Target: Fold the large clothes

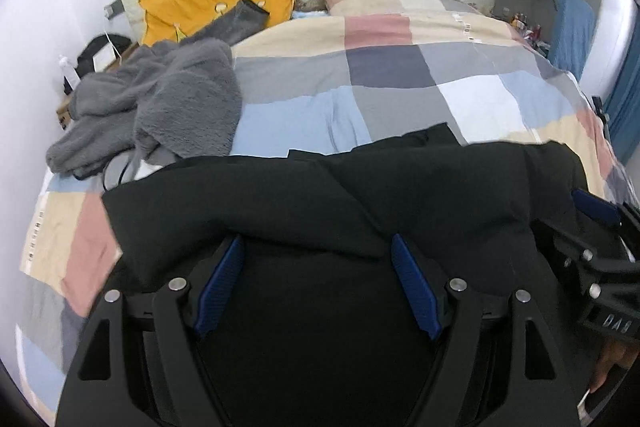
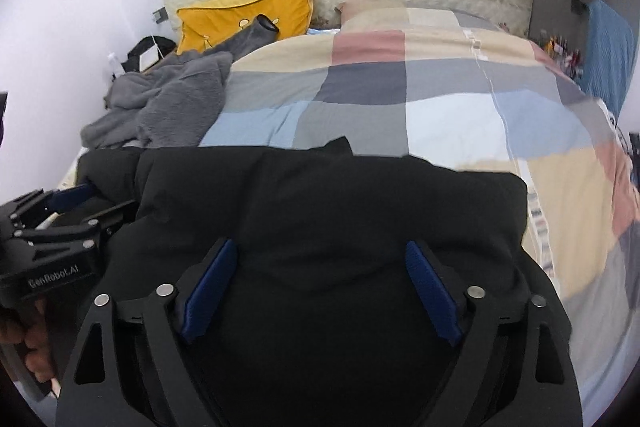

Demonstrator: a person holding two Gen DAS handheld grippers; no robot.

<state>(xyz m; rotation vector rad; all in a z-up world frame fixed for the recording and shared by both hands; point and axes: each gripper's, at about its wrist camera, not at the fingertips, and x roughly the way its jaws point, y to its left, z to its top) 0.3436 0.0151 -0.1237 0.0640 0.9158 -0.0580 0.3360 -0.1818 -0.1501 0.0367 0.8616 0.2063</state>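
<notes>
A bed [image 1: 400, 75] under a checked quilt is seen, with a black garment [image 1: 320, 187] spread across its near end. A grey fleece [image 1: 168, 95] is heaped beside it. Both the left claw [image 1: 318, 247] and right claw [image 2: 322, 253] are held released over the garment, nothing gripped.

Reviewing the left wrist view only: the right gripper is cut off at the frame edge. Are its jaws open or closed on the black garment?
Observer: Open. The right gripper has its blue pads wide apart over the black garment, not pinching it.
Operator: The garment's right edge?
Observer: It lies on the patchwork quilt, with quilt showing beyond it.
Operator: What holds the left gripper?
Observer: A hand, wrapped behind the left gripper.
</notes>
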